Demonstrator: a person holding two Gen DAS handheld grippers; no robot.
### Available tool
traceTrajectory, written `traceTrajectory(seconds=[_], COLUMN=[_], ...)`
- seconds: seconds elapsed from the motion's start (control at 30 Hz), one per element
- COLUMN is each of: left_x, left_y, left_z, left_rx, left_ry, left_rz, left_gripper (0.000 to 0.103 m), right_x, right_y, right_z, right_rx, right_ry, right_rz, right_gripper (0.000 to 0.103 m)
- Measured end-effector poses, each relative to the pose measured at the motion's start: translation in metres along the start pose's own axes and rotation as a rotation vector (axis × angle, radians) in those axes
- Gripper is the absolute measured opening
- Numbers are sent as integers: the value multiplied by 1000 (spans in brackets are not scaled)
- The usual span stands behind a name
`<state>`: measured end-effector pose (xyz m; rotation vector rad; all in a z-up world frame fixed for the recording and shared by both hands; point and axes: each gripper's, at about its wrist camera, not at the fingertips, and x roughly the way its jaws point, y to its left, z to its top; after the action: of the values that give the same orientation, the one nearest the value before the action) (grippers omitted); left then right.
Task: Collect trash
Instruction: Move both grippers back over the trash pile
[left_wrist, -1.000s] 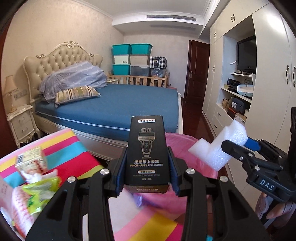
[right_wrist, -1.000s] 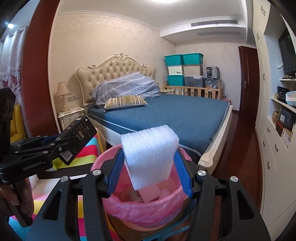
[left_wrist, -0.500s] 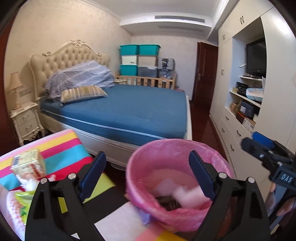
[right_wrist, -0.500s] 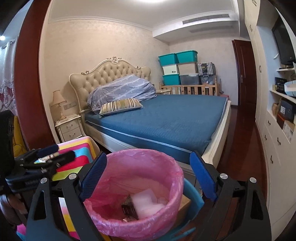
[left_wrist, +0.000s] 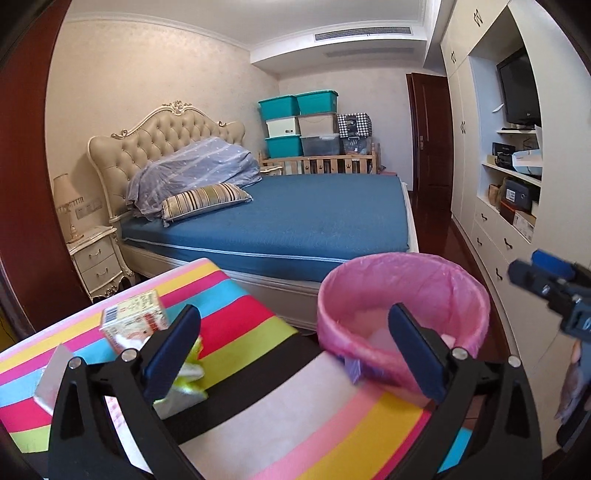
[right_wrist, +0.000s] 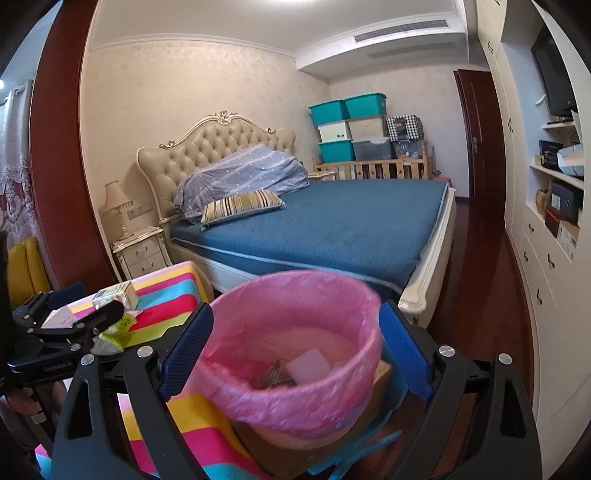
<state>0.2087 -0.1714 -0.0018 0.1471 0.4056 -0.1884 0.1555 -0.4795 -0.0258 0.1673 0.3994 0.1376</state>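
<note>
On the striped tablecloth (left_wrist: 236, 295) at left lie a small printed carton (left_wrist: 133, 317) and a crumpled yellow-green wrapper (left_wrist: 184, 373), likely light, best pinched across the carton's flat sides. The left gripper (left_wrist: 295, 347) is opening, nothing between its jaws. Further right, the right gripper (right_wrist: 295, 350) stands apart and empty over the pink-lined bin (right_wrist: 291, 354).

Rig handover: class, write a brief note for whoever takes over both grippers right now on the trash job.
Left gripper: jaws opening, nothing between them.
Right gripper: open, empty, over the pink-lined bin.
Done: white foam piece and a dark item lie in the bin.
Left: small carton, green wrapper and a white box wait on the striped cloth. Probably take the carton next.
</note>
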Motion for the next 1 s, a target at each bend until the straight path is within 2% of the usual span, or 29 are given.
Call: traceTrajectory(seconds=[0.2, 0.53, 0.67, 1.0], left_x=[-34, -94, -116, -136], left_y=[28, 70, 95, 159], left_z=[-17, -52, -71, -102], left_rx=[-11, 2, -10, -88], left_ry=[-3, -3, 3, 28], left_rz=[37, 106, 157, 277], left_gripper=[98, 98, 98, 98], right_x=[-2, -4, -5, -7], right_y=[26, 97, 125, 183], right_z=[-23, -40, -50, -62], right_rx=[4, -81, -118, -226], right_ry=[61, 105, 123, 156], right_rz=[38, 129, 150, 213], right_gripper=[86, 86, 86, 86])
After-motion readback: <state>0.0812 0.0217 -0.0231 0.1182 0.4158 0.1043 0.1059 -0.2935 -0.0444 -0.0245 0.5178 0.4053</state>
